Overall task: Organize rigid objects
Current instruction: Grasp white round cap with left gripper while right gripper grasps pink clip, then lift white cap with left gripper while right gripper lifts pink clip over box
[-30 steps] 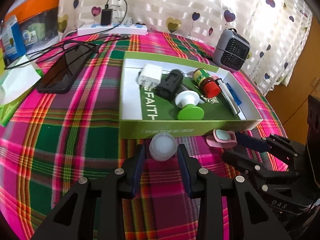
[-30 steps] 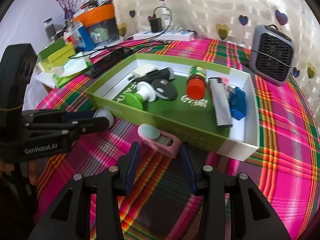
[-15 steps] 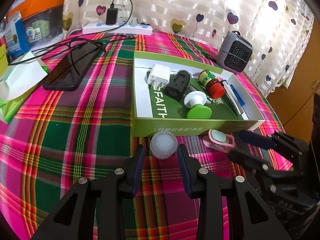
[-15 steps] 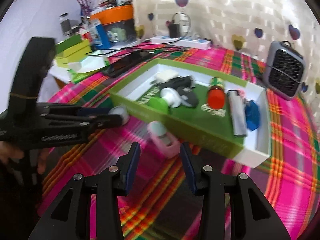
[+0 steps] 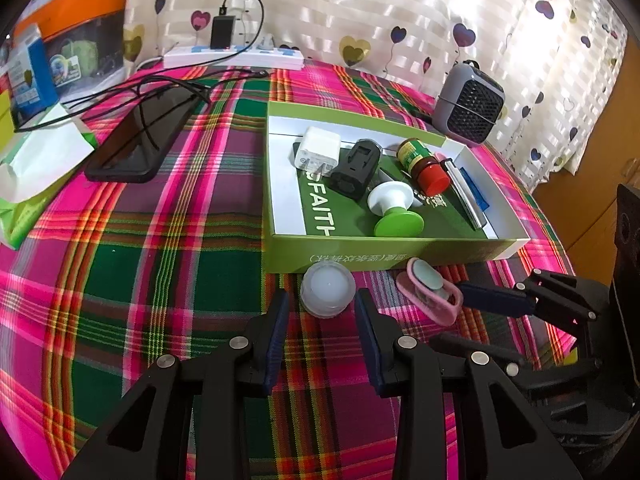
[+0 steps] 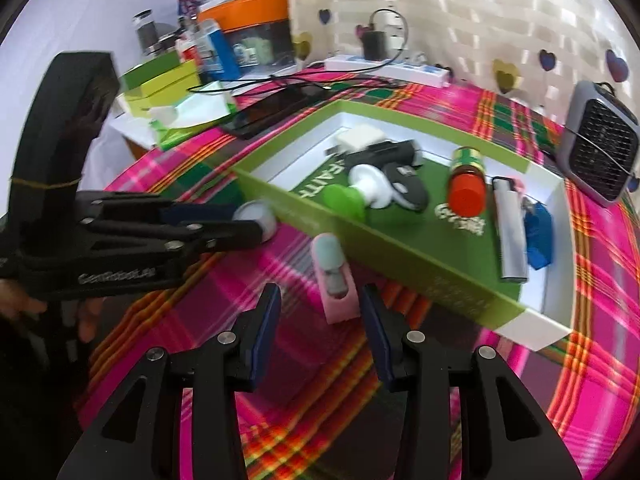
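Observation:
A round white cap (image 5: 328, 294) lies on the plaid cloth in front of the green box (image 5: 380, 258). My left gripper (image 5: 320, 308) is open, its tips on either side of the cap with a gap on the left. A pink clip with a pale green pad (image 6: 334, 276) lies just right of the cap, against the box wall (image 6: 360, 240). My right gripper (image 6: 320, 300) is open with its tips flanking the clip's near end. The left gripper (image 6: 244, 222) and the cap (image 6: 264, 216) show from the side in the right wrist view, the right gripper (image 5: 448, 316) in the left wrist view.
The box holds a white charger (image 5: 318, 152), a black block (image 5: 356, 168), a red-capped bottle (image 5: 422, 166), a green-and-white knob (image 5: 394, 212) and a silver lighter (image 6: 508, 232). A black phone (image 5: 140, 140), power strip (image 5: 232, 56), grey fan (image 5: 468, 108) and tissue pack (image 5: 32, 168) are farther back.
The right gripper has rolled and shifted, so the pink clip now points lengthwise between its tips. The left gripper keeps the cap between its tips.

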`<state>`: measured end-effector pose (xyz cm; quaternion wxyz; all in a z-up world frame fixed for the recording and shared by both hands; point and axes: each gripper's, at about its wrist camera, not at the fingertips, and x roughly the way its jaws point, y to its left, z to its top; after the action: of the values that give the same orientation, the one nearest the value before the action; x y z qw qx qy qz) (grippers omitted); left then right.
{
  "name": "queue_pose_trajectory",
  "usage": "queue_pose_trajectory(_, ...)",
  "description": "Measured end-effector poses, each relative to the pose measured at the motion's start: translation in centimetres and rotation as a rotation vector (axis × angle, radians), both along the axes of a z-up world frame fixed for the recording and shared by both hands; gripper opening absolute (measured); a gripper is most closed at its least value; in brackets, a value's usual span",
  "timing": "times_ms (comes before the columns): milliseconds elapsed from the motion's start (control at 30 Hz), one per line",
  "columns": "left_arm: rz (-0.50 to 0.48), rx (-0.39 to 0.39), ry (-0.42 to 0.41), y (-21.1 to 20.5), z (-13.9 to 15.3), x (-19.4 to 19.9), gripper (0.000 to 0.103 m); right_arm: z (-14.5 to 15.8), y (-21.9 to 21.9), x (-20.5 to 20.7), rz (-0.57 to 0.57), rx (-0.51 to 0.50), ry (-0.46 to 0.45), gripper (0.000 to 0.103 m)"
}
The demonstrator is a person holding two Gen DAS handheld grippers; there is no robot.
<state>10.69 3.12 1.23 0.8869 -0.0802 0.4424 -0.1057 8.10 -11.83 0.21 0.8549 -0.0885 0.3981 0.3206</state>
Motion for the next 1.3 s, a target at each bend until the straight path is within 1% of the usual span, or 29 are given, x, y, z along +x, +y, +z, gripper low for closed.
queue_pose_trajectory(67,0.0,0.001,0.0,0.0,0.0,0.0,0.033,-0.1,0.3,-0.1,-0.002,-0.019,-0.008,0.043)
queue_pose_trajectory(167,-0.002,0.011,-0.001,-0.1,0.0,0.0,0.033,-0.4,0.6,0.4,-0.038,-0.06,-0.014,0.043)
queue_pose_trajectory(267,-0.003,0.022,-0.001,-0.3,0.0,0.0,0.033,-0.7,0.9,0.8,-0.052,-0.063,-0.002,0.043)
queue_pose_trajectory(767,0.003,0.024,-0.004,-0.4,0.0,0.2,0.033,-0.8,1.8,1.0,-0.086,-0.097,-0.033,0.042)
queue_pose_trajectory(833,0.003,0.03,-0.006,-0.4,0.0,0.1,0.033,-0.8,1.8,1.0,-0.093,-0.096,-0.033,0.039)
queue_pose_trajectory(900,0.004,0.03,-0.006,-0.4,0.0,0.1,0.033,-0.7,1.7,1.1,-0.093,-0.09,-0.031,0.032)
queue_pose_trajectory(967,0.007,0.034,-0.007,-0.4,0.0,0.1,0.03,-0.7,1.7,1.1,-0.092,-0.092,-0.033,0.031)
queue_pose_trajectory(1033,0.013,0.038,-0.006,-0.3,-0.1,0.2,0.027,-0.7,1.7,1.0,-0.088,-0.093,-0.035,0.026)
queue_pose_trajectory(1100,0.016,0.034,-0.007,-0.2,-0.1,0.1,0.027,-0.7,1.6,0.9,-0.09,-0.091,-0.035,0.018)
queue_pose_trajectory(1300,0.016,0.037,-0.009,-0.1,0.0,-0.1,0.027,-0.7,1.5,0.8,-0.095,-0.081,-0.028,0.018)
